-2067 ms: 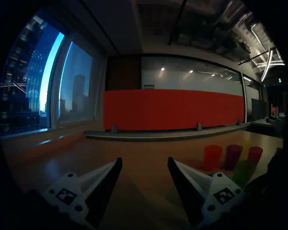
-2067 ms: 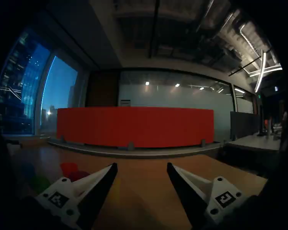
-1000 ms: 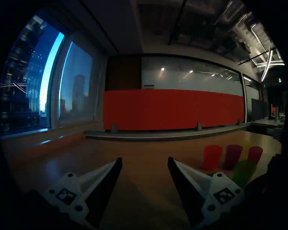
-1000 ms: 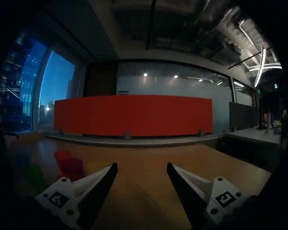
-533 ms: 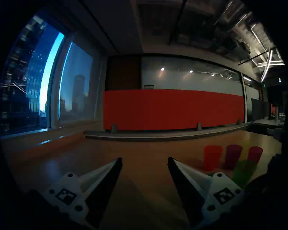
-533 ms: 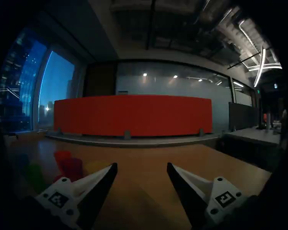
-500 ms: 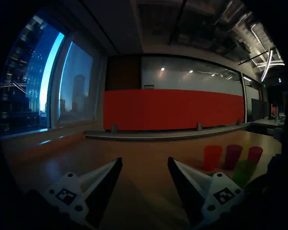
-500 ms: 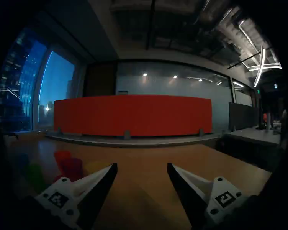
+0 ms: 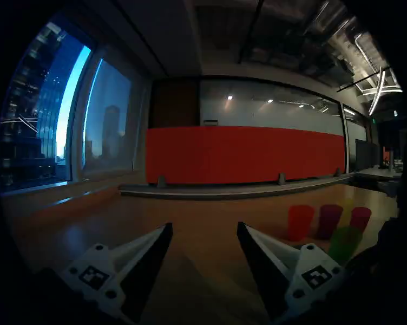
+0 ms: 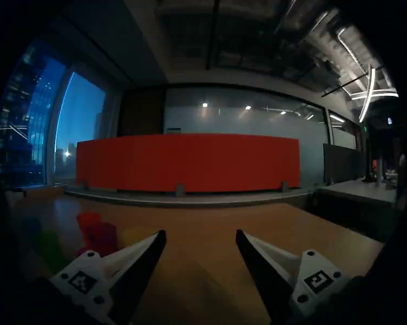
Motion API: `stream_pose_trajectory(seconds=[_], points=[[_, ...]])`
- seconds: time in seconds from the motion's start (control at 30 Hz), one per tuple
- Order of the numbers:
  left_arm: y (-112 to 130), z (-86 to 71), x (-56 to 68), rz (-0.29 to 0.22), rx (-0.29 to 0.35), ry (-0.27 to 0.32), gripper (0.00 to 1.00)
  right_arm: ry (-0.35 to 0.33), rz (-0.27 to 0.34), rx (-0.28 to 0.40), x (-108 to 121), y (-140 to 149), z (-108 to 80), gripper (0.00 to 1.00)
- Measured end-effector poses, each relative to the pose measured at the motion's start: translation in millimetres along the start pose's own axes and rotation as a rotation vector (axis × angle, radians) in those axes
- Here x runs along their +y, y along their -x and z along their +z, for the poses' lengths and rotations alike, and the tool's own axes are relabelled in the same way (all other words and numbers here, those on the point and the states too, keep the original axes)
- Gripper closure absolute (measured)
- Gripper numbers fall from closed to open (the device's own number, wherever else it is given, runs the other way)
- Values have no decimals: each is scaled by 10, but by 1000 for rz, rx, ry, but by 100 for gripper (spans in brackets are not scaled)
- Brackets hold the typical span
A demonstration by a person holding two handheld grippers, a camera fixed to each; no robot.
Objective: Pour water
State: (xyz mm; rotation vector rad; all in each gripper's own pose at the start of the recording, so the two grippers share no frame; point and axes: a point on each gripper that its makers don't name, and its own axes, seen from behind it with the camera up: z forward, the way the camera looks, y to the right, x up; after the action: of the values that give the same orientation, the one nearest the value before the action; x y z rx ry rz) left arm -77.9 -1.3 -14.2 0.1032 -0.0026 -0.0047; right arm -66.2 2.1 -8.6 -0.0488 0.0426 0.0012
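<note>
Left gripper view shows cups (image 9: 329, 221) upright on the table (image 9: 214, 214); left gripper (image 9: 204, 225) and right gripper (image 10: 199, 233) gape wide, empty

Both views low over table (image 9: 203, 219), panel (image 9: 247, 154) at 12 o'clock. Cups (image 9: 329, 221) shared: 4 o'clock left gripper view, 8 o'clock right.

Smooth, glossy wooden table (image 9: 203, 216) (translucent plastic cups (image 9: 300, 222))

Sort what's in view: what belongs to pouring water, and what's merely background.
For the job:
red cup, maroon cup, pink cup, green cup; left gripper and right gripper, both open and empty.

Just there:
red partition, windows, ceiling lights; the wooden table merely bears the cups.
</note>
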Motion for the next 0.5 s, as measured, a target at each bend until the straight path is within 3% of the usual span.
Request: stream_pose_trajectory(seconds=[0.5], points=[[-3, -14, 0, 0, 0, 0, 12, 0, 1, 0, 7, 10, 3, 0]])
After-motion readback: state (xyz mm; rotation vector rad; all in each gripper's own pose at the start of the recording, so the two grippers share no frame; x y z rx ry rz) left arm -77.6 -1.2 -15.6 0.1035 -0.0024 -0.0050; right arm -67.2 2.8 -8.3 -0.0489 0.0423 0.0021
